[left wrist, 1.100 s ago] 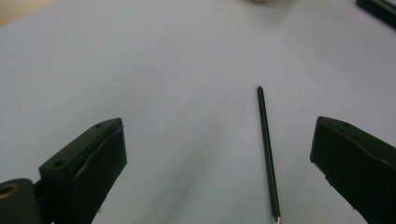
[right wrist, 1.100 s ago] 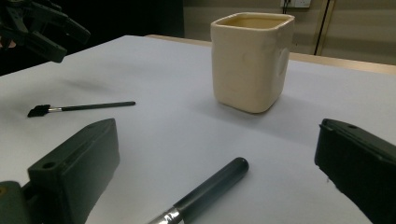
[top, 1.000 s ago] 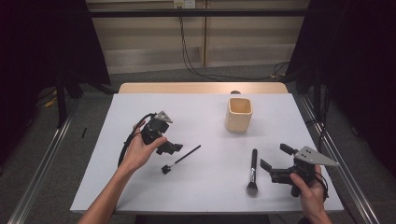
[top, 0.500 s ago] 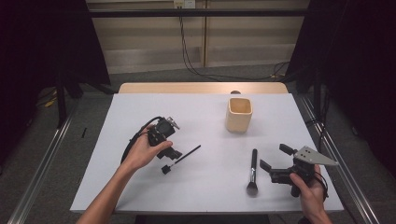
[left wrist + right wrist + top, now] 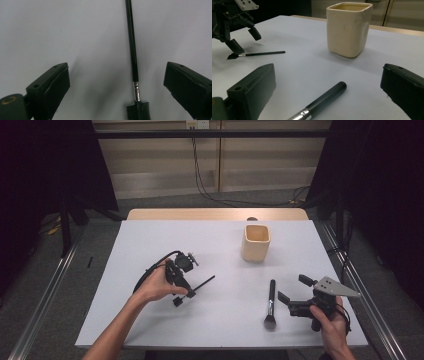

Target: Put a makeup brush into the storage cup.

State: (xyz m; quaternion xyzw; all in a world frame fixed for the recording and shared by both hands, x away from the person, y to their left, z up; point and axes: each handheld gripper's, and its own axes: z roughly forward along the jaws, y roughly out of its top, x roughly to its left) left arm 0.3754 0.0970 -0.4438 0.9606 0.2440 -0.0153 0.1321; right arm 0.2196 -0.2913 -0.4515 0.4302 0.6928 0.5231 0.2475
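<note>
My left gripper [image 5: 117, 82] hangs wide open over the thin brush [image 5: 132, 50]
My right gripper [image 5: 324, 87], also spread wide, flanks the thick brush [image 5: 322, 100] near the cup [image 5: 348, 27]

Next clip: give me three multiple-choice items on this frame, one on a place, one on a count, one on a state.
1. The thin brush lies:
A. between the left gripper's jaws
B. inside the cup
C. on the floor

2. Brushes on the table:
A. one
B. two
C. four

3. The right gripper is:
A. shut on the cup
B. open, holding nothing
C. shut on a brush

Answers:
1 A, its handle runs up between the two jaws.
2 B, the thin brush and the thick brush.
3 B, its jaws stand wide apart on either side of the thick brush; the cup stands apart.
</note>
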